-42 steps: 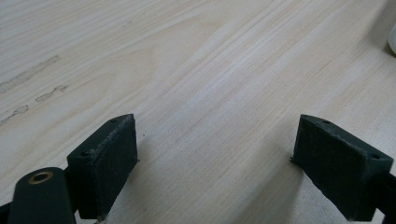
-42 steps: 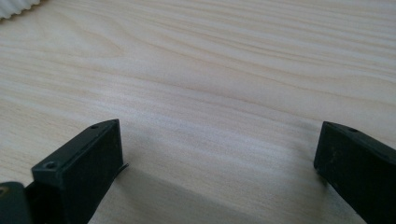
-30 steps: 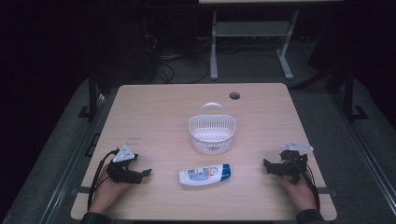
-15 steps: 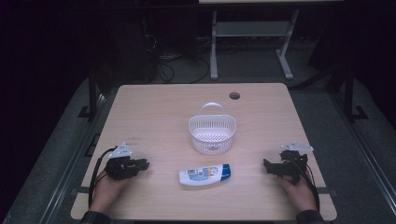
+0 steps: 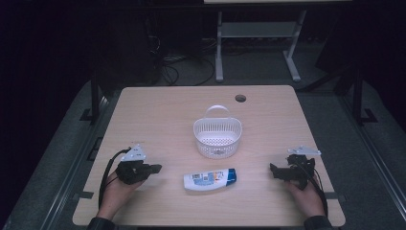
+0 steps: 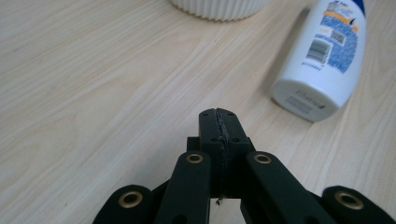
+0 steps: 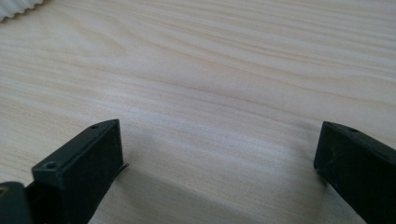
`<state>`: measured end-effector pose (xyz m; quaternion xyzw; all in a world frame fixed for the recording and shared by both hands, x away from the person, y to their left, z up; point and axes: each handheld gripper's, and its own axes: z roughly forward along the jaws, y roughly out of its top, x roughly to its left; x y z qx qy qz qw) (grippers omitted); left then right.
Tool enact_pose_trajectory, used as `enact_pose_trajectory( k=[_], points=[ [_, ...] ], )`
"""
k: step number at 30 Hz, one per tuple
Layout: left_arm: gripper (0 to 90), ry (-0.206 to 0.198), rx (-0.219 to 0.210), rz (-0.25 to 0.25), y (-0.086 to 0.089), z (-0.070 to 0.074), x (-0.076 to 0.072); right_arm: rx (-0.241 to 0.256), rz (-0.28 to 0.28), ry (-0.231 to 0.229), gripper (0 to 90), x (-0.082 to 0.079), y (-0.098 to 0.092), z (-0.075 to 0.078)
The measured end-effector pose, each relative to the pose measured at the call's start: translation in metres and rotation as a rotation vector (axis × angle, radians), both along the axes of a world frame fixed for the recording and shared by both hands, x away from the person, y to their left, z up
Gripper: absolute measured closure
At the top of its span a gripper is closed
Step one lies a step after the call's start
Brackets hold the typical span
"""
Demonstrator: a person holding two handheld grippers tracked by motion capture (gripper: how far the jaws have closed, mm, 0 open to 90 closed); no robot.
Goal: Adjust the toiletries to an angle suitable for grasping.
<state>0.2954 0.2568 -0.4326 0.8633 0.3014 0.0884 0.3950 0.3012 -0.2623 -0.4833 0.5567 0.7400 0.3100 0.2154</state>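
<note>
A white bottle with a blue label and blue cap end lies on its side near the table's front middle; the left gripper view shows its flat bottom ahead and to the right. Behind it stands a white slatted basket with a handle, empty as far as I can see. My left gripper rests at the front left, jaws pressed together on nothing, pointing toward the bottle. At the front right, my right gripper sits low with its jaws wide apart over bare wood.
The wooden table has a round cable hole at its back right. A metal frame leg and cables stand on the dark floor beyond the far edge. The basket's ribbed rim peeks into the right gripper view's top left.
The left gripper has closed its jaws and shifted slightly toward the bottle. The right gripper, bottle and basket have stayed put.
</note>
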Motion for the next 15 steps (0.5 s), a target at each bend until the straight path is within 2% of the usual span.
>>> enact_pose_trajectory(
  k=[11, 15],
  points=[
    [89.9, -0.003, -0.007, -0.050, -0.023, 0.003, 0.004, 0.000, 0.003, 0.000, 0.7, 0.000, 0.000, 0.000],
    [89.9, -0.009, 0.005, -0.080, -0.034, 0.003, 0.008, 0.000, 0.006, 0.000, 0.7, 0.000, 0.000, 0.000]
  ],
)
